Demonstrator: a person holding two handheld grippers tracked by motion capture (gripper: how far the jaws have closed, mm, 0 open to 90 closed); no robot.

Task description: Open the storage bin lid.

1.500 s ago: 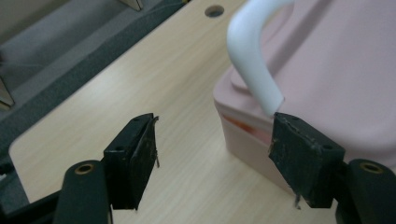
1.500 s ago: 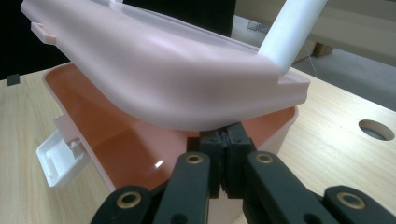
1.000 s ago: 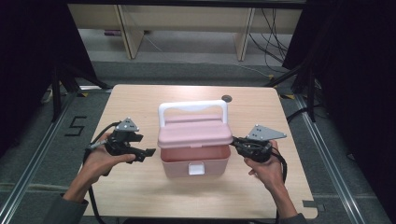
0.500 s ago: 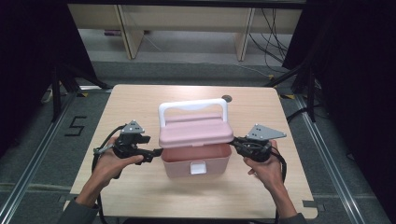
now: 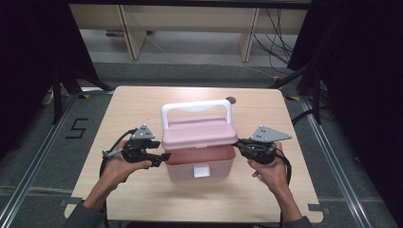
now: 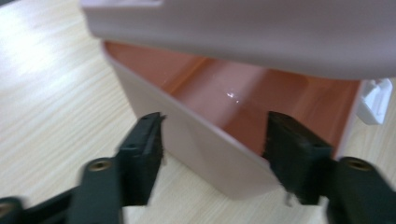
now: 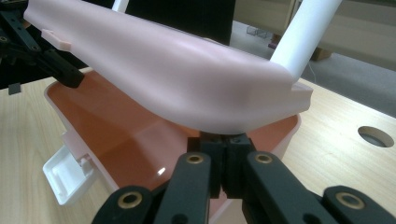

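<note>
My black claws (image 6: 212,163) look like dull hard plastic with shiny little brass screws, the pink box (image 5: 199,161) is smooth plastic and shiny inside, its white handle (image 5: 196,108) is smooth plastic too, and the table (image 5: 142,104) is pale, matt wood.

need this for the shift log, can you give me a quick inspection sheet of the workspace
surface: light wooden table, round hole near its far edge
job's things: pink box with white handle upright, lid lifted partway, white latch hanging open, inside looks empty
clutter: nothing seen
grippers: left gripper open, jaws astride the box's side wall; right gripper with jaws shut under the lid's edge
cables: black cable loops from the left gripper; more cables on the floor behind
surroundings: black curtains, wooden shelving, floor mark "5"
</note>
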